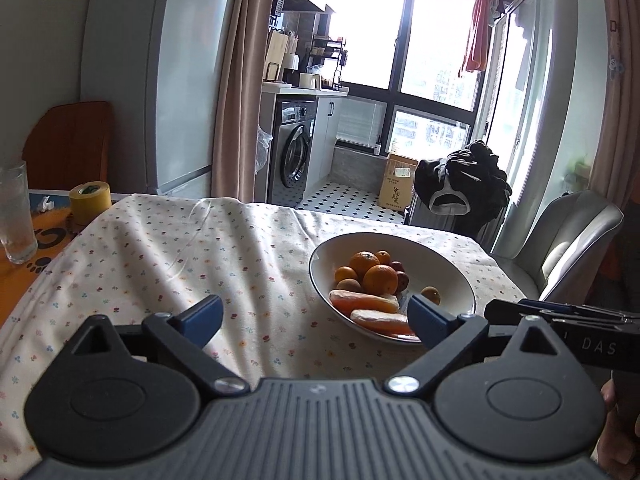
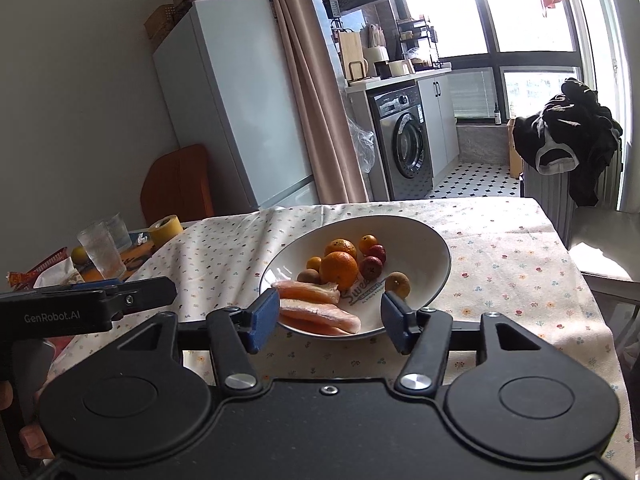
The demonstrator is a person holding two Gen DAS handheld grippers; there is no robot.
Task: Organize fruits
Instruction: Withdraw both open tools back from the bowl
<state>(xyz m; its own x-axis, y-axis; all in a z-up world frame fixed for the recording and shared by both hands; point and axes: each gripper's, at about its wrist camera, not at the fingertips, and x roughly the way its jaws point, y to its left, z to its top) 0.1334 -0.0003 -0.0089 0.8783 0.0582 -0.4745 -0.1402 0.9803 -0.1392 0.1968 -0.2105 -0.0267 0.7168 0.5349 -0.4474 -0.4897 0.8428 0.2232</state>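
Right wrist view is showing both grippers, right gripper (image 2: 329, 314) and left gripper (image 1: 316, 316), hovering wide open and empty before the shallow white ceramic bowl (image 2: 434, 242) on the floral tablecloth (image 2: 500, 256), where round oranges (image 2: 339, 268) are risking rolling if nudged.

Daylight pours in through the window (image 1: 404, 40) at the back and blows it out to near-white glare, while the wall left of it stays dim and grey. Below the window, sun falls in patches across the tablecloth (image 1: 168, 248) — bright bands beside soft fold shadows. Both fisheye views bend straight lines toward the edges, the corners go black, and focus stays fairly sharp throughout.
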